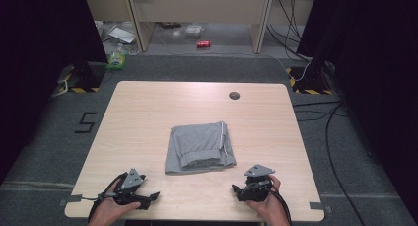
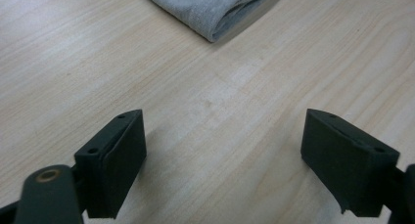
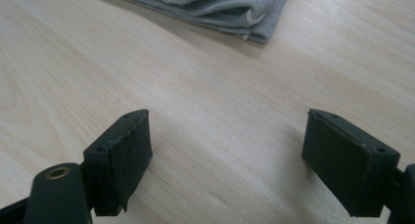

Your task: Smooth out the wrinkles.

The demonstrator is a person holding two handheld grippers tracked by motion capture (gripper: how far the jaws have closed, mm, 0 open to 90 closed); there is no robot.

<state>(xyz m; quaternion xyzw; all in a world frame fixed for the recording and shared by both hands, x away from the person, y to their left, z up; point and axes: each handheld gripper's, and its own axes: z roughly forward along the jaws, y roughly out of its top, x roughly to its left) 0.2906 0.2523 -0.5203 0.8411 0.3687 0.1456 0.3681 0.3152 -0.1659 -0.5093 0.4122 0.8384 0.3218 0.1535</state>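
Note:
A folded grey garment (image 1: pixel 198 147) with a white side stripe lies in the middle of the light wooden table (image 1: pixel 148 107). My left gripper (image 1: pixel 154 197) rests near the table's front edge, left of the garment, held in a hand; its jaws stand wide apart over bare wood, and a folded corner of the grey garment (image 2: pixel 210 9) lies ahead of my left gripper (image 2: pixel 222 160). My right gripper (image 1: pixel 236 190) sits near the front edge, below the garment's right corner. In the right gripper view the jaws of my right gripper (image 3: pixel 225 160) are wide apart with nothing between them, the garment's hem (image 3: pixel 230 9) beyond.
A small dark round grommet (image 1: pixel 234 95) sits near the table's far edge. Beyond the table are stand bases with yellow-black tape (image 1: pixel 79 83), cables (image 1: pixel 325 117), a red can (image 1: pixel 203 44) and clutter on the floor. Bare wood surrounds the garment.

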